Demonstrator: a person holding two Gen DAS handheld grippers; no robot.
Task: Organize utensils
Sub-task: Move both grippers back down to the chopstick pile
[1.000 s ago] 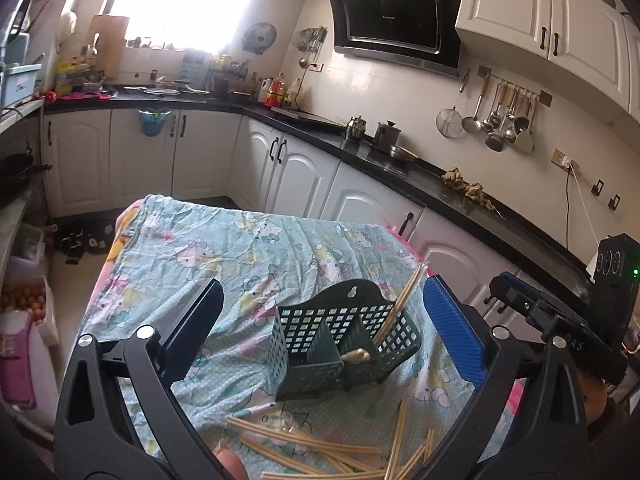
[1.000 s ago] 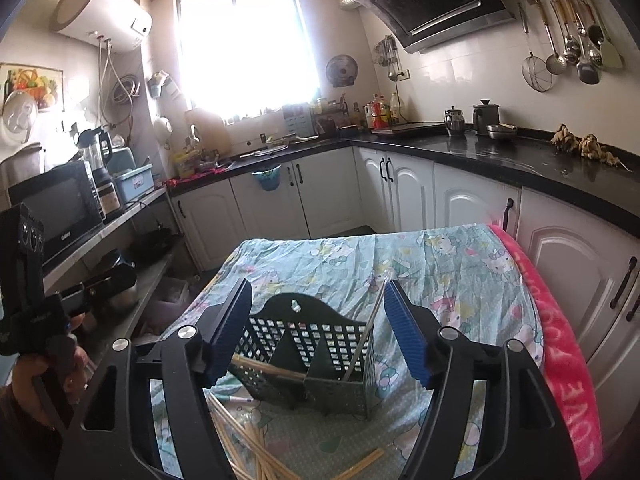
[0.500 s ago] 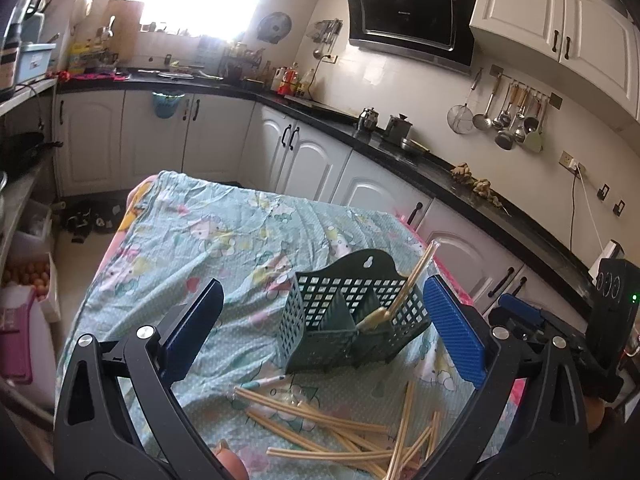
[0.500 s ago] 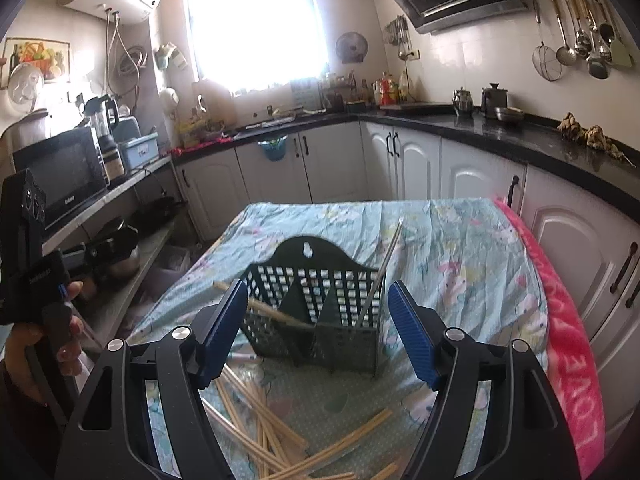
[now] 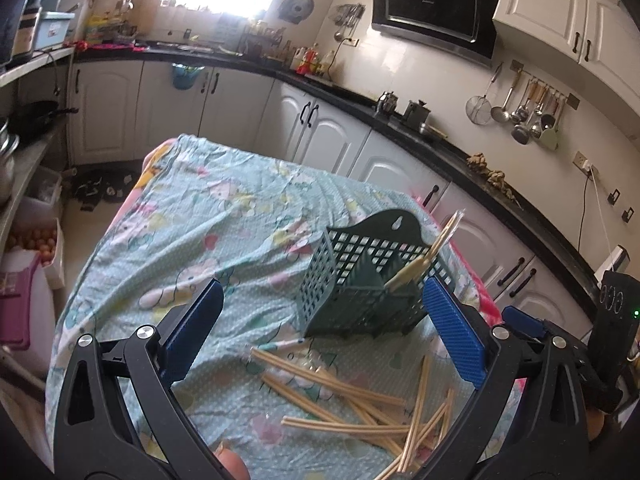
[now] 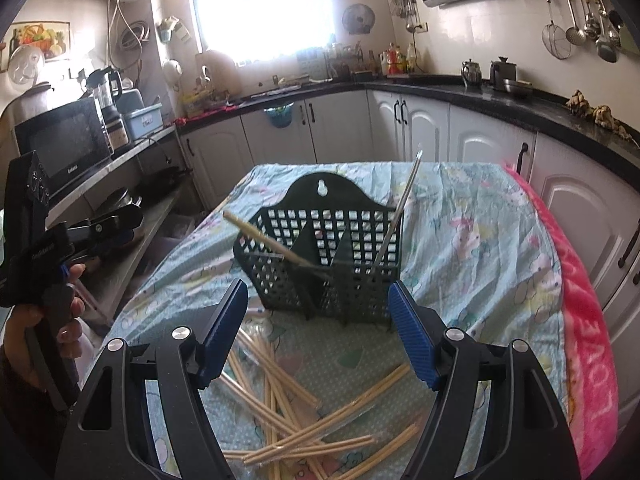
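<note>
Above the scattered chopsticks (image 6: 304, 420), the right gripper (image 6: 320, 336) tilts downward with its blue pads spread wide and nothing between them. The left gripper (image 5: 324, 332) slants down likewise, pads also wide apart and empty, held in a person's hand (image 6: 60, 320) at the table's left side. Both have sunk closer to the cloth than a second ago, so the pile now fills more of each view. Just beyond the pile stands the dark green basket (image 6: 320, 256), upright, with a few chopsticks leaning in it. Bare tablecloth (image 5: 200, 220) lies open behind and left of the basket; a pink towel (image 6: 580, 320) lines the right edge.
</note>
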